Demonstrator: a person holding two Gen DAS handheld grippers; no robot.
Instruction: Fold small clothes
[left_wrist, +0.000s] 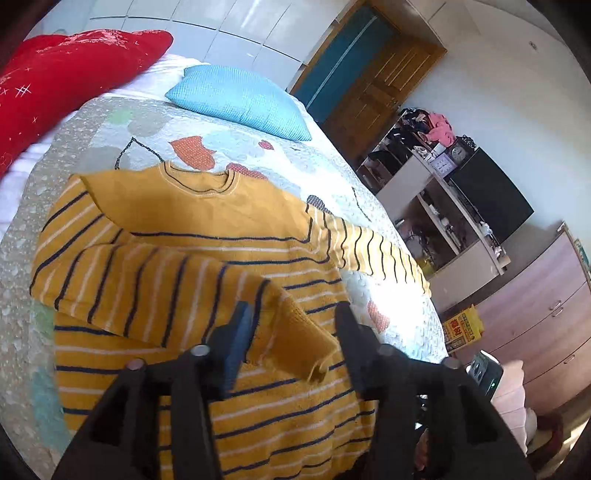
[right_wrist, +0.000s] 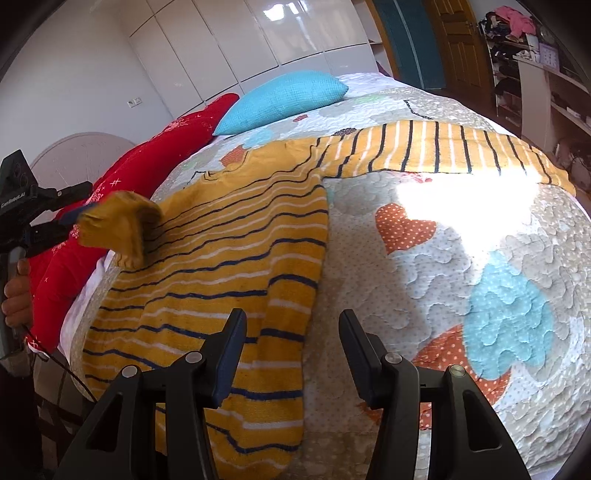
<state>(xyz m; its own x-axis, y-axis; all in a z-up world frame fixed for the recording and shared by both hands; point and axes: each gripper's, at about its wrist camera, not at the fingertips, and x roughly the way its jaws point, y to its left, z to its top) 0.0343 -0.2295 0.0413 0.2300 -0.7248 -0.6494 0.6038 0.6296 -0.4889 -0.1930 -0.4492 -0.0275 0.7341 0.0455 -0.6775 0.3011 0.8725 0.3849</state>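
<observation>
a yellow striped sweater (left_wrist: 207, 229) lies flat on the quilted bed (right_wrist: 461, 236). the left gripper (left_wrist: 291, 332), jaws wide, has its folded sleeve cuff (left_wrist: 299, 339) between them, apparently unpinched. the right gripper (right_wrist: 291, 332) hovers wide open, empty. the loose cuff may slide and undo the fold.

Left gripper (left_wrist: 293, 338): black plastic, blue pads, silver pivot screws. Right gripper (right_wrist: 293, 347): same. Bare hand (right_wrist: 14, 299), thin cable, possibly black.
</observation>
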